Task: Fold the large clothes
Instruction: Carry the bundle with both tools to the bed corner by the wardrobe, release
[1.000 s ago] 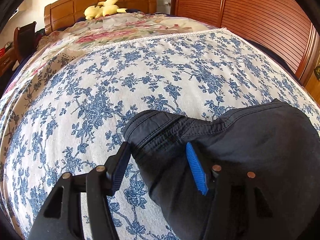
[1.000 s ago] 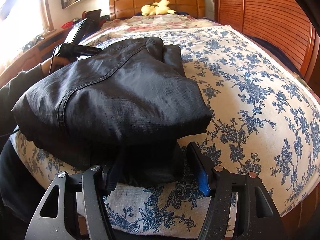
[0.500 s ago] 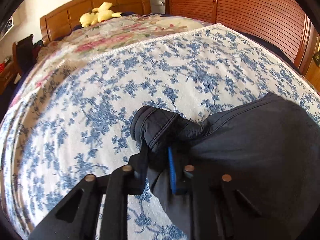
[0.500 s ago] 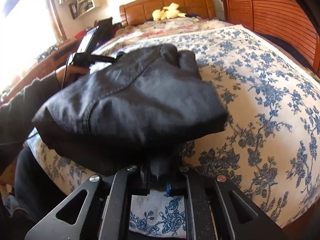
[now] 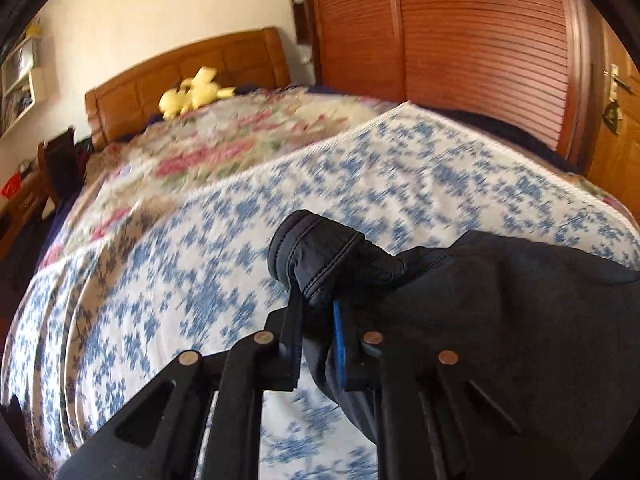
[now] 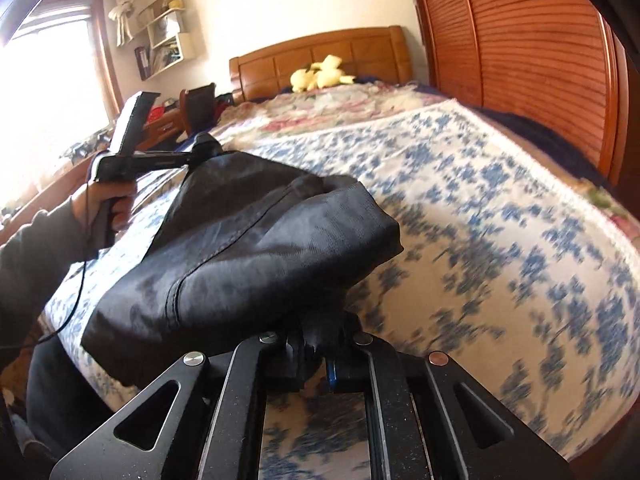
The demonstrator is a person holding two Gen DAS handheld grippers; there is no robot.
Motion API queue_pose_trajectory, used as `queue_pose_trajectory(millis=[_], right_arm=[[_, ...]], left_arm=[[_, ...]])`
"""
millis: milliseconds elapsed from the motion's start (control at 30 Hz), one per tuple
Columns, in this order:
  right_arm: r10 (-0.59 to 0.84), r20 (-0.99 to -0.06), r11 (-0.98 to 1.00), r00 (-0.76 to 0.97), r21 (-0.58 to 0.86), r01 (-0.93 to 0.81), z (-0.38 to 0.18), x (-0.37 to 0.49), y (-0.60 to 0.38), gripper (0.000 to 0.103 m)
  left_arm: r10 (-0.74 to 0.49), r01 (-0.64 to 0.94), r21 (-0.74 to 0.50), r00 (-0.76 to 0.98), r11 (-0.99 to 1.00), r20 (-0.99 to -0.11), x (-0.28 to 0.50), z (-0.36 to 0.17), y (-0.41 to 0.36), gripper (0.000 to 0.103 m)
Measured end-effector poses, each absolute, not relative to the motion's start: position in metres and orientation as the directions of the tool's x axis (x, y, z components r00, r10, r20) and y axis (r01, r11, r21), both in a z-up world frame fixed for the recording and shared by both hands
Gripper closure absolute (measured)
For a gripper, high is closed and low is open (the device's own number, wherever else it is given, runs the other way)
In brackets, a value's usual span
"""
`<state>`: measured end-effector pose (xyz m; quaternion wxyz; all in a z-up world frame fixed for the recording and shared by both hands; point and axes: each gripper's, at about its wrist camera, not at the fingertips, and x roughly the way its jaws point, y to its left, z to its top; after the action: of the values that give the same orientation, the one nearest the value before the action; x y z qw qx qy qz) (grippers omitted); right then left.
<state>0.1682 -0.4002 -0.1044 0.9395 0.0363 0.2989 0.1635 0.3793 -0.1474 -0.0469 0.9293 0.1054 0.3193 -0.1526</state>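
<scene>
A large black garment (image 6: 256,248) hangs bunched over the blue-flowered bedspread (image 6: 500,220), lifted at two edges. My left gripper (image 5: 316,300) is shut on its stitched hem corner (image 5: 320,252), which sticks up past the fingers. In the right wrist view the left gripper (image 6: 200,148) shows at the garment's far left edge, held by a hand (image 6: 104,204). My right gripper (image 6: 316,344) is shut on the near lower edge of the cloth, whose bulk rises above its fingers. The garment (image 5: 500,320) fills the lower right of the left wrist view.
A wooden headboard (image 5: 188,72) with a yellow plush toy (image 5: 192,94) stands at the bed's far end. Slatted wooden wardrobe doors (image 5: 460,48) run along the right side. A desk and shelves (image 6: 164,44) sit by the window on the left.
Both grippers went from open around the garment's edges to shut on them, then rose, lifting the cloth off the bedspread. Both views now tilt up toward the headboard.
</scene>
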Motion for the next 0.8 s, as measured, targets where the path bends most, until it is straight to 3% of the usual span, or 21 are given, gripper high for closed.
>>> queue_pose_trajectory(millis=[367,800], right_arm=[[0.202,-0.487,0.979,0.850,0.092,-0.179,-0.064,0.169,-0.493,0.100],[-0.171,-0.454,0.982,0.874,-0.007,0.189,-0.025,0.129,-0.663,0.100]], left_arm=[[-0.331,0.471,0.120,0.758,0.874,-0.562,0.388,-0.003,-0.299,0.092],[-0.520,0.639,0.055,0.670,0.767,-0.530,0.408,0.020,-0.525,0.092]])
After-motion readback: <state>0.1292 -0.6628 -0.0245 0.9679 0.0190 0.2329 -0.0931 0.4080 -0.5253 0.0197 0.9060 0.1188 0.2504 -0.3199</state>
